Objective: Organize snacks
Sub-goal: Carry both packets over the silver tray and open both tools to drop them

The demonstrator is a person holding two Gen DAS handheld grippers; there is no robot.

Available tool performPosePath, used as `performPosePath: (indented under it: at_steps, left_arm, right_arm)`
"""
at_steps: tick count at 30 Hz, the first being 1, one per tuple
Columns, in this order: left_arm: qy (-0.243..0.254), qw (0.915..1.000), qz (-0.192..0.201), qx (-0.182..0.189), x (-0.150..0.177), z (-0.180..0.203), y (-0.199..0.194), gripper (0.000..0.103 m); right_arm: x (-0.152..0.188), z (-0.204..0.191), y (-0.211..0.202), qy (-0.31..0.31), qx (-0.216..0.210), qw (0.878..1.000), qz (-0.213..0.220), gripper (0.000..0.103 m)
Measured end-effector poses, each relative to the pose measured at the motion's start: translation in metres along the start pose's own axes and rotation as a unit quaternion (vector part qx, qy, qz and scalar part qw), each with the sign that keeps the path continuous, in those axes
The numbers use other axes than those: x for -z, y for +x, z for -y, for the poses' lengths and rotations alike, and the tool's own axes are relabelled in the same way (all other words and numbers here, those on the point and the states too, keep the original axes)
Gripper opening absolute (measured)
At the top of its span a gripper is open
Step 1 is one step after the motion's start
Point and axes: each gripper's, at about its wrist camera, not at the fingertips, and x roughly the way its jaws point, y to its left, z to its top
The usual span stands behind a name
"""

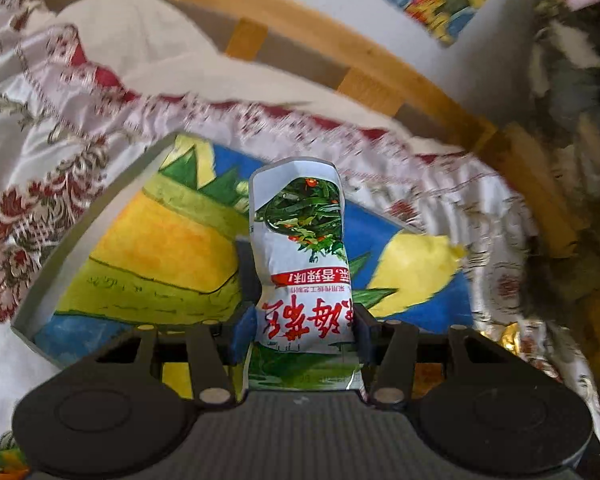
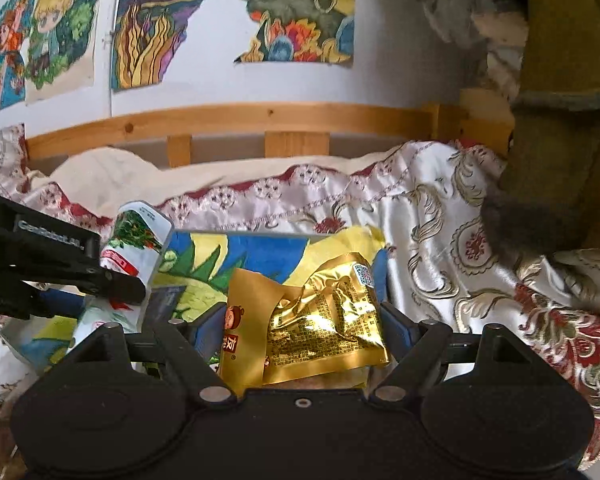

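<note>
Looking along the left claw point(image 1: 302, 332) first: its two blue-padded fingers are closed on the lower half of a white seaweed snack packet point(image 1: 302, 248), which stands up straight ahead of the camera with its long axis running along the fingers and its print upside down. Directly beyond and below the packet lies a shallow grey-rimmed tray point(image 1: 96, 216) lined with a painted blue, yellow and green picture; the tray sits on a floral satin bedspread point(image 1: 40, 152), with a wooden bed rail point(image 1: 300, 24) behind. The packet seems to hang over the tray's middle, so my guess is the drop lies straight down, with little sideways travel needed. A yellow wrapper point(image 1: 420, 268) lies in the tray to the right.

From the right wrist camera, the right claw point(image 2: 304, 328) is clamped around a crumpled gold foil snack packet point(image 2: 324, 320), its long side lying across the fingers. The same tray point(image 2: 236, 236) lies just ahead and slightly left. The left claw point(image 2: 112, 280) with its white packet enters from the left, above the tray's left part. Both claws are near the tray; the left looks nearer to letting go, and the right would probably need the free right portion.
</note>
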Motion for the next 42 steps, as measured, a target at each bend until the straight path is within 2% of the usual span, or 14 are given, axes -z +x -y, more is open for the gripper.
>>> performPosePath:
  at_steps: [8,13,16,17,18,23,27,31,34,39,42]
  left_arm:
    - [-0.005,0.9995,-0.014,-0.028,0.000,-0.004,0.018,0.058]
    - [0.008,0.9981,-0.024,-0.056,0.000,-0.002,0.024,0.068]
    - [0.009,0.9972,-0.031,-0.067,0.000,-0.001,0.026,0.073]
    - [0.005,0.9972,-0.030,-0.069,-0.001,-0.001,0.024,0.081]
    - [0.002,0.9969,-0.025,-0.075,-0.002,0.000,0.022,0.085]
    - [0.007,0.9960,-0.007,-0.088,-0.006,0.001,0.002,0.091]
    - [0.006,0.9979,-0.002,-0.065,-0.007,-0.003,-0.027,0.097]
    - [0.012,0.9972,0.028,-0.068,-0.003,-0.002,-0.065,0.101]
    - [0.023,0.9949,0.066,-0.073,0.007,0.001,-0.099,0.102]
    - [0.047,0.9861,0.134,-0.086,0.034,0.008,-0.155,0.102]
    - [0.063,0.9806,0.160,-0.094,0.050,0.010,-0.183,0.102]
  right_arm:
    - [0.008,-0.008,0.017,-0.017,0.002,0.999,-0.031,0.081]
    - [0.014,-0.009,0.025,-0.017,0.002,0.999,-0.041,0.083]
    - [0.017,-0.009,0.026,-0.013,-0.002,0.999,-0.032,0.087]
    - [0.018,-0.008,0.026,-0.012,0.000,0.999,-0.031,0.089]
    - [0.018,-0.007,0.026,-0.009,0.000,1.000,-0.027,0.090]
    - [0.013,-0.002,0.013,0.006,-0.004,1.000,0.005,0.100]
    - [0.004,0.001,-0.010,0.027,-0.011,0.999,0.037,0.102]
    - [-0.010,0.000,-0.043,0.028,-0.011,0.997,0.066,0.102]
    - [-0.018,0.000,-0.074,0.033,-0.015,0.995,0.091,0.102]
    - [-0.022,-0.001,-0.127,0.033,-0.020,0.992,0.121,0.102]
    - [-0.016,-0.002,-0.158,0.035,-0.018,0.990,0.133,0.102]
